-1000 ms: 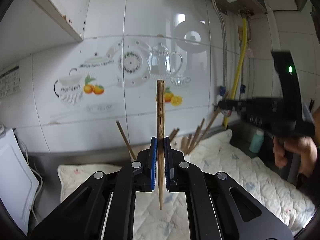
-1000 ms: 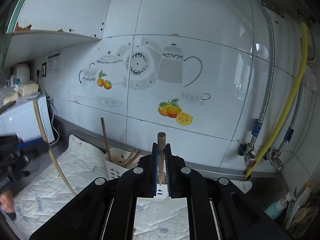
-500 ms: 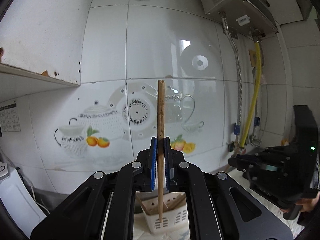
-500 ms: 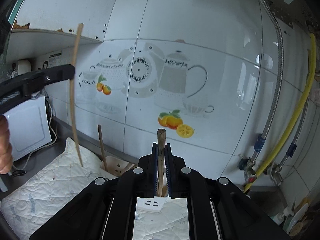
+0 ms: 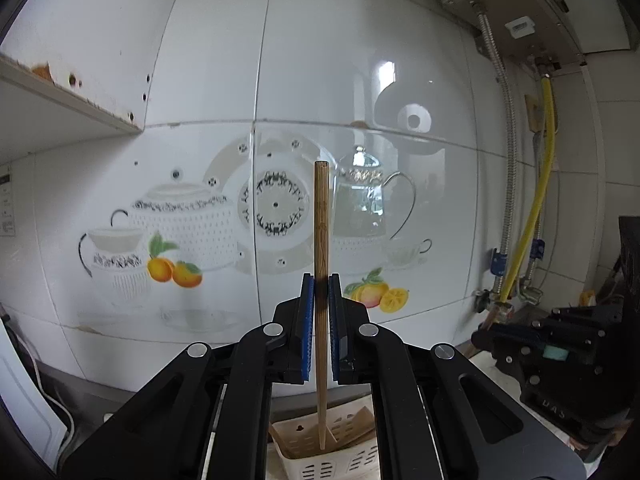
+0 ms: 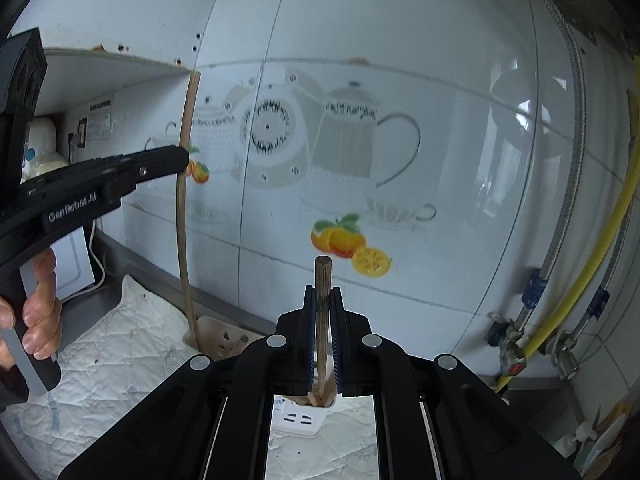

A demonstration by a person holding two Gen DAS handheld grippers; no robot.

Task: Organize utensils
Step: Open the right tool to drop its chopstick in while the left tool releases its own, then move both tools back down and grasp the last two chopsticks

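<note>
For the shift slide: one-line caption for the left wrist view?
Left gripper holds a wooden chopstick upright over the white slotted plastic utensil basket, before a teapot-patterned tile wall.

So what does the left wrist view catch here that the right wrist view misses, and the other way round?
Only the left wrist view shows the water heater on the wall.

Only the right wrist view shows a hand on the left gripper's handle, the quilted mat and a white power strip.

Both show each gripper clamping an upright chopstick over the white utensil basket.
</note>
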